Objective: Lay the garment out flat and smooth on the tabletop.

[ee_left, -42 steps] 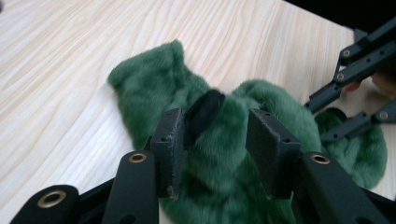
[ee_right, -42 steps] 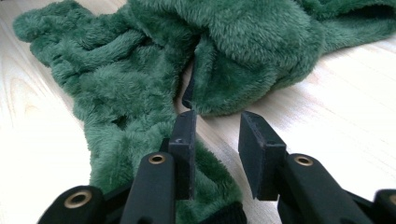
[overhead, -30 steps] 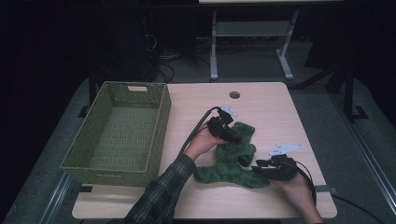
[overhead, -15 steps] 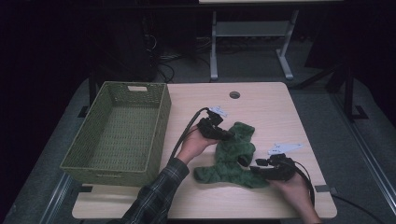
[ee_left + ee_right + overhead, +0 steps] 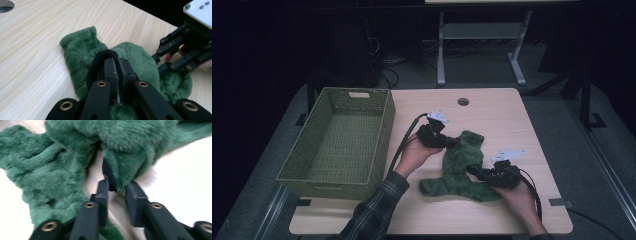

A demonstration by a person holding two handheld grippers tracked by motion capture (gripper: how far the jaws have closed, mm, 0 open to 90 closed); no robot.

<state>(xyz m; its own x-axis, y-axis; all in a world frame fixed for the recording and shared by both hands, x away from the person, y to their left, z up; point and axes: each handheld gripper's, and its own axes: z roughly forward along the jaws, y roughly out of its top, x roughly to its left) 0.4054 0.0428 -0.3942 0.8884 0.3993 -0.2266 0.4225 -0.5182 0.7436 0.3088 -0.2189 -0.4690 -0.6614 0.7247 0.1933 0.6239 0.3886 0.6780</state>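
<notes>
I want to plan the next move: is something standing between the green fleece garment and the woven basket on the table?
Nothing visible does. Between the green fleece garment and the woven basket lies bare table, crossed by the left hand and its tool's cable.

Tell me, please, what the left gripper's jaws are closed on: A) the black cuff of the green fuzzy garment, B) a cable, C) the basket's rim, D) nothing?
A: in the left gripper view, the left gripper clamps the black cuff of the green fuzzy garment.

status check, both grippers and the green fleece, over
Left gripper shut on the green fleece at its black cuff. Right gripper clamped on another cuff edge. Basket stands apart at left; nothing in the way.
</notes>
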